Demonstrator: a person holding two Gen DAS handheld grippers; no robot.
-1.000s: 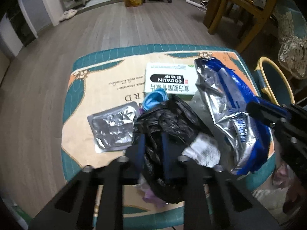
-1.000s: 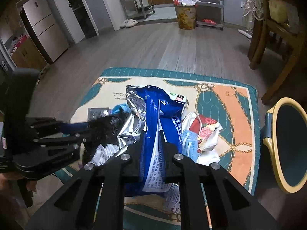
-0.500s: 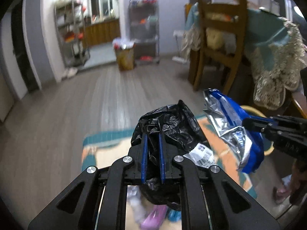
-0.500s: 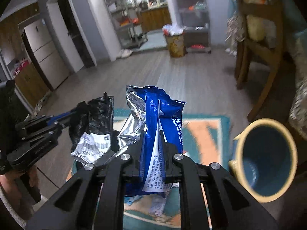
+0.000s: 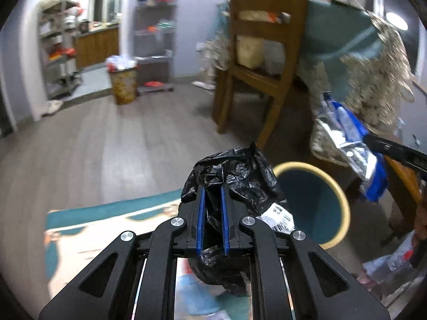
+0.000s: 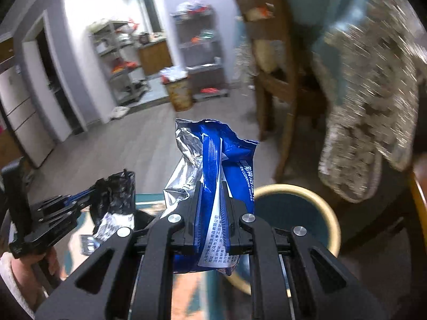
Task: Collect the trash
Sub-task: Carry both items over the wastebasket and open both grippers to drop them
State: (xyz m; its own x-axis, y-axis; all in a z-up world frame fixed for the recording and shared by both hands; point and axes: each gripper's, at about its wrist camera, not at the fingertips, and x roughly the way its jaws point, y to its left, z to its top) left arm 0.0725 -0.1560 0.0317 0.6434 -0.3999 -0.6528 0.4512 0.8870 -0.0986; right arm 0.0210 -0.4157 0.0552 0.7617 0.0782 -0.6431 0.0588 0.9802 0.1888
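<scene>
My left gripper [image 5: 212, 200] is shut on a crumpled black plastic bag [image 5: 240, 178] with a white label stuck to it, held in the air just left of a teal bin with a yellow rim [image 5: 312, 202]. My right gripper [image 6: 211, 192] is shut on a blue and silver foil wrapper [image 6: 216, 157], held above the left side of the same bin [image 6: 296, 213]. The wrapper also shows in the left wrist view [image 5: 352, 146], up and right of the bin. The black bag shows in the right wrist view [image 6: 117, 200] at the left.
A teal and cream rug [image 5: 106, 229] with more litter lies below the grippers. A wooden chair [image 5: 261, 53] and a table with a lace cloth [image 5: 373, 85] stand behind the bin. A second patterned bin [image 5: 122, 85] stands far back on the wood floor.
Both grippers have lifted their loads off the rug and swung right toward the teal bin, which now sits right behind both loads. Both stay shut.
</scene>
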